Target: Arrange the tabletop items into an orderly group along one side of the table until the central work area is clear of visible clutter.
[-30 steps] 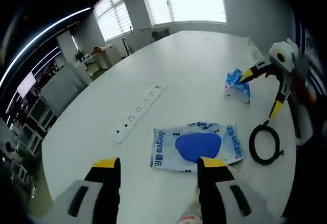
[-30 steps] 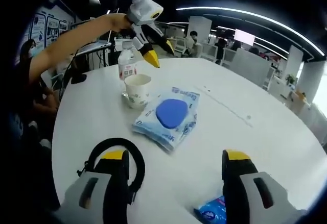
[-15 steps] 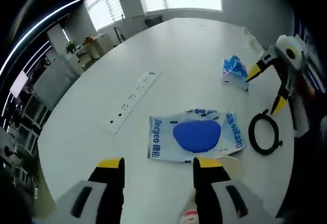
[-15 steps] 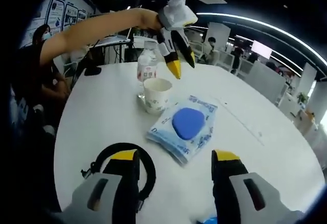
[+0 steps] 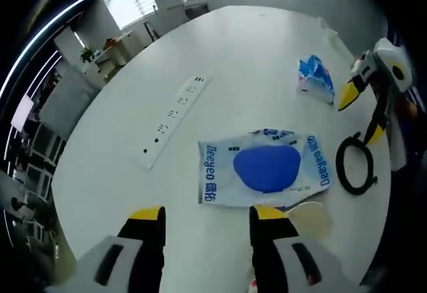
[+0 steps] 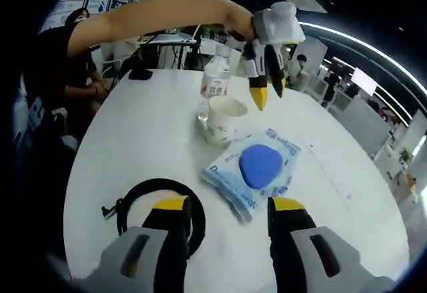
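Two tools agape, unladen; wipes pack flat, long axis across left gripper view

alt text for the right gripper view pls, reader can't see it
Over a round white table, the right gripper hangs open above a coiled black cable and a blue-and-white wipes pack. Beyond the pack stand a paper cup and a water bottle, with the left gripper pointing down just above the cup.

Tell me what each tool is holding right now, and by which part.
Nothing is held. The left tool hangs open above the white paper cup; the right tool is open over the black coiled cable.
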The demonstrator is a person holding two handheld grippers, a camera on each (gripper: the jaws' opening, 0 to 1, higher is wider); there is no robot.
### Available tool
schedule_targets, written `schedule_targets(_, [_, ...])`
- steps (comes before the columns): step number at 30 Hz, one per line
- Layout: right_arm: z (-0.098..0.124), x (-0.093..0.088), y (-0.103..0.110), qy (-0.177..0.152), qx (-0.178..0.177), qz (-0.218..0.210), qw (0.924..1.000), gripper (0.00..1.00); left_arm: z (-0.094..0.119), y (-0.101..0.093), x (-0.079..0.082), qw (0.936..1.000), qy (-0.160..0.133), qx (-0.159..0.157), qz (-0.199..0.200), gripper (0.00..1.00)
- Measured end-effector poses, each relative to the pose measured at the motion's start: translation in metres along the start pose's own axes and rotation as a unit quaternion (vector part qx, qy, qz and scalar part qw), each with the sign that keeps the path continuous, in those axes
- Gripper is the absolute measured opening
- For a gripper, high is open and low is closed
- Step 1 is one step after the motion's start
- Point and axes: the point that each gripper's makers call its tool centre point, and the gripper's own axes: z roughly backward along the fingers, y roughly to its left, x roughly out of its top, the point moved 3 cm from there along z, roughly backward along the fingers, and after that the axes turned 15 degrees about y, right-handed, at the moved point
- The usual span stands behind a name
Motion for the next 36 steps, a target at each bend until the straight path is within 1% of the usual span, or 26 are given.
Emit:
schedule_targets(1, [-0.001, 0.001, 0.001, 0.001, 0.0, 0.004, 1.0, 0.41, -0.001, 0.0, 0.001, 1.0, 0.001, 0.0, 0.0, 0.46])
schedule_targets(3, [-0.003, 0.003, 0.0, 0.002, -0.004, 0.019, 0.9998, 0.38, -0.003, 0.0, 0.002, 1.0, 0.003, 0.001, -0.001, 0.4])
schedule_targets(5, [-0.005, 0.005, 0.002, 0.005, 0.0, 0.033, 0.9995, 0.35, -0.005, 0.001, 0.002, 0.9997, 0.015, 0.008, -0.015, 0.34])
schedule_targets(7, [-0.006, 0.008, 0.002, 0.001, 0.009, 0.04, 0.9992, 0.34, -0.006, 0.003, 0.003, 0.9995, 0.019, 0.011, -0.022, 0.33])
schedule_targets(10, [-0.01, 0.011, 0.002, 0.003, 0.011, 0.055, 0.9984, 0.32, -0.011, 0.003, 0.003, 0.999, 0.033, 0.015, -0.027, 0.36])
schedule_targets(12, [-0.013, 0.015, 0.002, 0.003, 0.012, 0.072, 0.9973, 0.31, -0.016, 0.001, 0.003, 0.9982, 0.044, 0.02, -0.035, 0.36])
schedule_targets(15, [-0.017, 0.018, 0.005, 0.005, 0.018, 0.09, 0.9958, 0.28, -0.021, 0.001, 0.003, 0.9975, 0.051, 0.026, -0.041, 0.36])
schedule_targets(16, [-0.019, 0.019, 0.006, 0.008, 0.018, 0.107, 0.9941, 0.28, -0.023, 0.001, 0.004, 0.9974, 0.051, 0.03, -0.041, 0.36])
schedule_targets(18, [-0.022, 0.019, 0.005, 0.017, 0.007, 0.125, 0.992, 0.29, -0.025, 0.0, 0.005, 0.9968, 0.054, 0.035, -0.047, 0.36])
schedule_targets(19, [-0.024, 0.018, 0.004, 0.027, -0.001, 0.14, 0.9898, 0.29, -0.027, -0.001, 0.007, 0.9966, 0.056, 0.037, -0.048, 0.36])
schedule_targets(21, [-0.029, 0.017, 0.004, 0.04, -0.006, 0.157, 0.9867, 0.29, -0.028, -0.004, 0.006, 0.9947, 0.066, 0.051, -0.06, 0.36])
schedule_targets(23, [-0.031, 0.018, 0.004, 0.043, -0.005, 0.172, 0.9842, 0.28, -0.031, -0.002, 0.008, 0.993, 0.077, 0.06, -0.066, 0.36])
schedule_targets(24, [-0.033, 0.018, 0.005, 0.044, -0.004, 0.176, 0.9835, 0.28, -0.033, -0.002, 0.008, 0.9924, 0.081, 0.061, -0.069, 0.36])
schedule_targets(27, [-0.037, 0.019, 0.003, 0.049, -0.011, 0.204, 0.9776, 0.27, -0.038, -0.008, 0.012, 0.9909, 0.089, 0.061, -0.081, 0.36])
schedule_targets(29, [-0.04, 0.019, 0.003, 0.052, -0.01, 0.221, 0.9739, 0.24, -0.04, -0.009, 0.014, 0.9907, 0.091, 0.062, -0.08, 0.36])
schedule_targets(31, [-0.043, 0.02, 0.005, 0.057, -0.006, 0.238, 0.9696, 0.23, -0.043, -0.01, 0.013, 0.9892, 0.1, 0.067, -0.084, 0.36])
schedule_targets(33, [-0.046, 0.02, 0.006, 0.064, -0.006, 0.252, 0.9657, 0.23, -0.046, -0.012, 0.012, 0.9886, 0.105, 0.065, -0.085, 0.36])
schedule_targets(34, [-0.048, 0.02, 0.006, 0.067, -0.01, 0.268, 0.9611, 0.23, -0.047, -0.012, 0.012, 0.9885, 0.107, 0.064, -0.085, 0.36])
schedule_targets(36, [-0.05, 0.021, 0.009, 0.068, -0.006, 0.278, 0.9583, 0.23, -0.049, -0.013, 0.011, 0.9886, 0.11, 0.061, -0.083, 0.36])
